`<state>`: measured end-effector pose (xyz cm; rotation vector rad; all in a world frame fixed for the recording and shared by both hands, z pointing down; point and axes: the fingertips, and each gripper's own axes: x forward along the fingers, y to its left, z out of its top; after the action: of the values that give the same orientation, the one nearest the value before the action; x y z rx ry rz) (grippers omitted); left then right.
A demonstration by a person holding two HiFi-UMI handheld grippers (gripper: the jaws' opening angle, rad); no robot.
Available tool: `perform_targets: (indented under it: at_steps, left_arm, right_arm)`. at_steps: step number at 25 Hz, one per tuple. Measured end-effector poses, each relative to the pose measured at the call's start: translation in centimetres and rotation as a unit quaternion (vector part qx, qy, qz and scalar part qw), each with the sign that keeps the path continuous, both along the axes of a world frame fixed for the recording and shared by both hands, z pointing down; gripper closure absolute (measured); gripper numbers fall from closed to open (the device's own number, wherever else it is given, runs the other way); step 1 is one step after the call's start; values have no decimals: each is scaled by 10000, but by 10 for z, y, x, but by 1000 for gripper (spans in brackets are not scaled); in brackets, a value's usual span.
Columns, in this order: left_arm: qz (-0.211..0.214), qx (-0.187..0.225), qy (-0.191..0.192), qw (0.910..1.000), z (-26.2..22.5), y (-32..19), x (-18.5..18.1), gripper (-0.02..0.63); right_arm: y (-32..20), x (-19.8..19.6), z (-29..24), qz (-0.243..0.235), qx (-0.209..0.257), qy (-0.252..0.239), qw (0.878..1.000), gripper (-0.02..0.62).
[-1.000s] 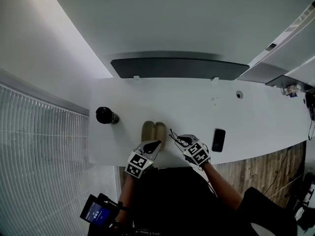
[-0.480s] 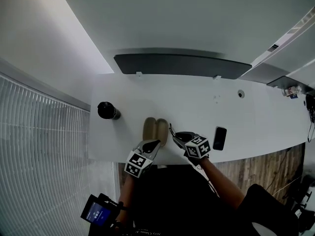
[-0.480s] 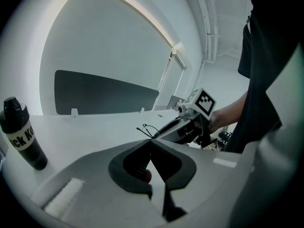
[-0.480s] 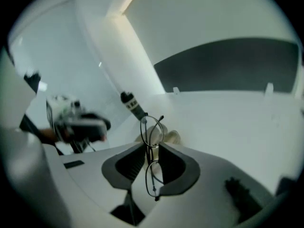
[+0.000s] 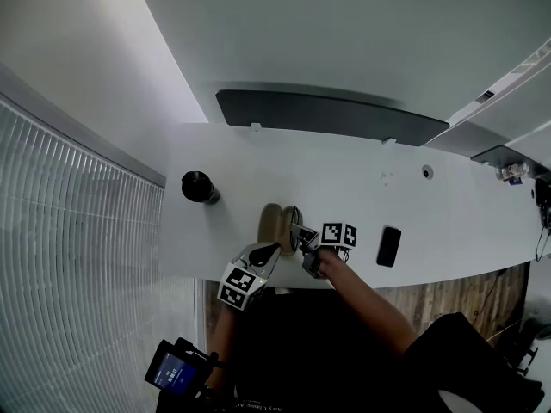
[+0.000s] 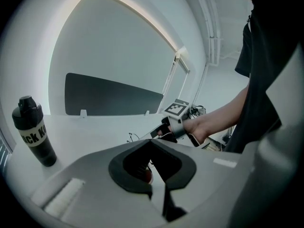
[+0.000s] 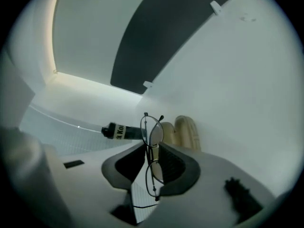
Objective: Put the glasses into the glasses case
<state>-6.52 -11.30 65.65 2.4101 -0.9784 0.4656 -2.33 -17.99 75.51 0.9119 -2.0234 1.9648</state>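
On the white table [image 5: 370, 183], near its front edge, I list the following.

1. Glasses case [image 5: 274, 224]: tan, lying open, its two halves side by side. It sits between the black bottle [image 5: 197, 187] on the left and the dark phone [image 5: 388, 246] on the right, and is well apart from both.
2. Glasses [image 7: 154, 133]: thin dark wire frame, not yet in the case. They are gripped at the bridge and stand on edge, one lens above the other. In the head view they hang just at the right side of the open case.
3. My right gripper [image 5: 301, 233]: jaws part-way closed and clamped on the glasses. Its marker cube is turned up towards the camera.
4. My left gripper [image 5: 270, 251]: it lies at the near end of the case. Its jaws are drawn narrow on a small pale piece that looks like the case's edge, though its own view is too dark to be sure.
5. Dark panel [image 5: 331, 114]: long, standing along the table's far edge.
6. Bottle: upright, with white lettering on its side.
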Motion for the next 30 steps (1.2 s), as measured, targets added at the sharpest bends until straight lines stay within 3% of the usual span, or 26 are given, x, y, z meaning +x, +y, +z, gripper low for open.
perform_targets:
  at_steps: [6, 14, 24, 30]
  left_arm:
    - [-52, 0, 5, 10000, 3, 3, -17, 598]
    - [24, -86, 15, 10000, 11, 0, -24, 598]
    - [197, -78, 5, 9998, 10, -9, -27, 598]
    - [317, -90, 15, 9995, 14, -14, -29, 598]
  right_arm:
    - [4, -3, 52, 227, -644, 538, 9962, 502]
    - [1, -1, 87, 69, -860, 1352, 9871, 500]
    - [2, -9, 91, -471, -531, 1826, 9806, 483]
    - [4, 23, 91, -1051, -74, 2661, 9582, 492]
